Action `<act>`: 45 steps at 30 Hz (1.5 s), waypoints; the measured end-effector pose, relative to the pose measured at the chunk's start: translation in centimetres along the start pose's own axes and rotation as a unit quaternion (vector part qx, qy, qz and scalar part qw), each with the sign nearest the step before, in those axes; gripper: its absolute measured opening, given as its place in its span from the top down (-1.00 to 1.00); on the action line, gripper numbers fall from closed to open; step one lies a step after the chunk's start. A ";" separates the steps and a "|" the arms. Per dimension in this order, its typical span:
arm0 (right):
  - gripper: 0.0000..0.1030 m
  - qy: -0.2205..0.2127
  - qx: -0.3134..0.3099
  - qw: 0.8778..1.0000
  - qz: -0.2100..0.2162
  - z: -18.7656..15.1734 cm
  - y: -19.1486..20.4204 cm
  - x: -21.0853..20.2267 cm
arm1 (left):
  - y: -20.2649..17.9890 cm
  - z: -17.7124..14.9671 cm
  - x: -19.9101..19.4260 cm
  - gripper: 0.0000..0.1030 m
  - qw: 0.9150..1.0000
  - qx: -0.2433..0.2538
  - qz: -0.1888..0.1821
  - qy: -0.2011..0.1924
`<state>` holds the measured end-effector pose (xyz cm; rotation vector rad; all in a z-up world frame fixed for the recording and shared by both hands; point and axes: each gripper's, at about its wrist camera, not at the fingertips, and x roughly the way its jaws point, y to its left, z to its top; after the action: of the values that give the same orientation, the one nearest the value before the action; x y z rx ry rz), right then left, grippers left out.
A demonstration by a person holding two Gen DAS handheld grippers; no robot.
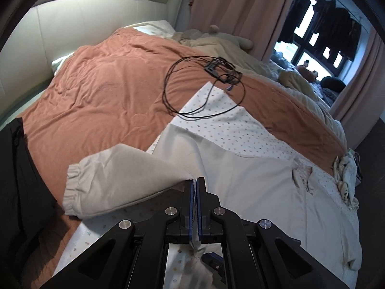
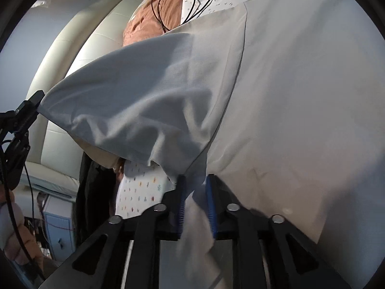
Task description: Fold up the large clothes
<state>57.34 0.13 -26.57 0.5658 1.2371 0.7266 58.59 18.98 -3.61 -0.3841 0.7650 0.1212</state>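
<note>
A large pale grey cloth garment lies spread on a white dotted sheet at the bed's near edge. Its elastic-cuffed sleeve is lifted, pinched in the left tool, whose jaws are clenched on the fabric. The right tool grips a fold of the same garment. A looped black cable rests further up on the rust-orange quilt.
</note>
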 end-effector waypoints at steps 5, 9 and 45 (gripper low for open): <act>-0.67 -0.056 0.008 0.998 0.016 -0.3 0.5 -5.3 | -3.3 -1.3 -1.2 0.97 0.999 0.024 -0.034 0.007; -0.67 -0.089 0.024 0.995 -0.028 -1.8 -0.6 -9.3 | -4.7 -2.5 -1.6 0.97 0.998 0.022 -0.063 0.019; -0.67 -0.183 0.096 0.967 -0.149 -7.4 -8.7 -23.5 | 5.8 -9.0 4.7 -0.48 0.986 -0.017 0.138 0.095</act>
<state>48.01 -23.36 -19.82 0.6242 1.0206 0.2352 54.68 20.75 -14.55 -0.3226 1.0046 0.3610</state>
